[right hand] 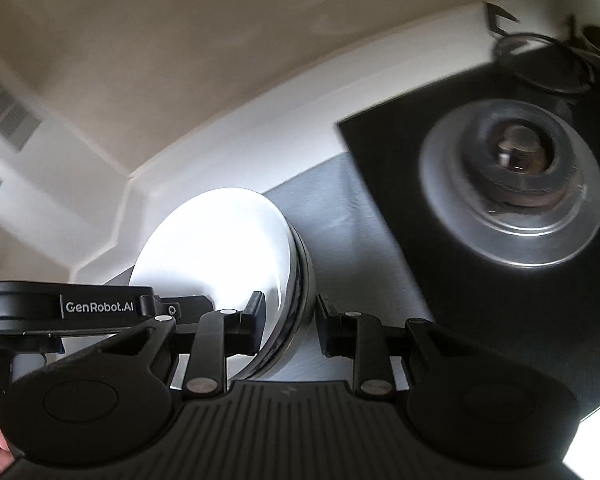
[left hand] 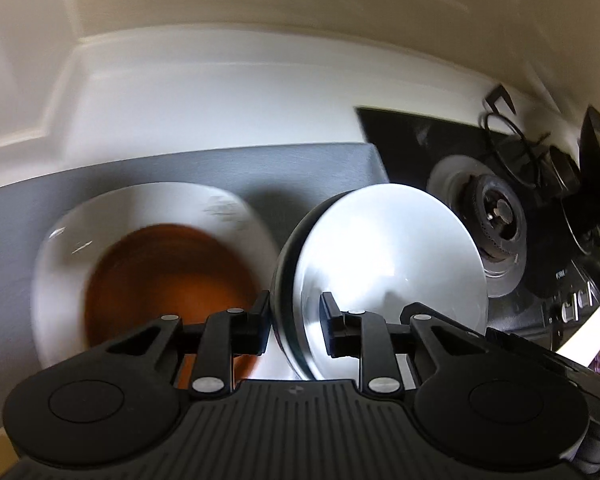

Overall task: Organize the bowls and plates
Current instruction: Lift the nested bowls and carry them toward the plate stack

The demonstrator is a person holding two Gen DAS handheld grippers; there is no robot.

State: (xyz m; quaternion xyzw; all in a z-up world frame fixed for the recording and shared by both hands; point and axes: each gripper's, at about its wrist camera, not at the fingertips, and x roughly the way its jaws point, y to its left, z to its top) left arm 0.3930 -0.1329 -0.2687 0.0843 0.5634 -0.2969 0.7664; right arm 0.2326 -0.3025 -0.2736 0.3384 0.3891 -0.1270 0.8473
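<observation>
Plates first: big white ceramic plate (left hand: 148, 216) w/ a brown round bowl (left hand: 168, 284) in it sits on the grey mat (left hand: 204, 168), toward the counter's left edge. Shiny steel round bowl (left hand: 384, 276), black-banded on the outside, is tilted on edge btwn both my tools, beside the black glass hob (left hand: 396, 136) w/ its gas burner (left hand: 496, 212). My left gripper (left hand: 296, 320) pinches its rim, jaws narrow; right gripper (right hand: 290, 320) straddles the other rim, also narrow, pads look pressed on.

Between the jaws, a glossy polished steel bowl (left hand: 384, 256); left of them, a glazed brown bowl (left hand: 168, 280) on a smooth white plate (left hand: 60, 264); matt grey mat (left hand: 180, 168) beyond.
</observation>
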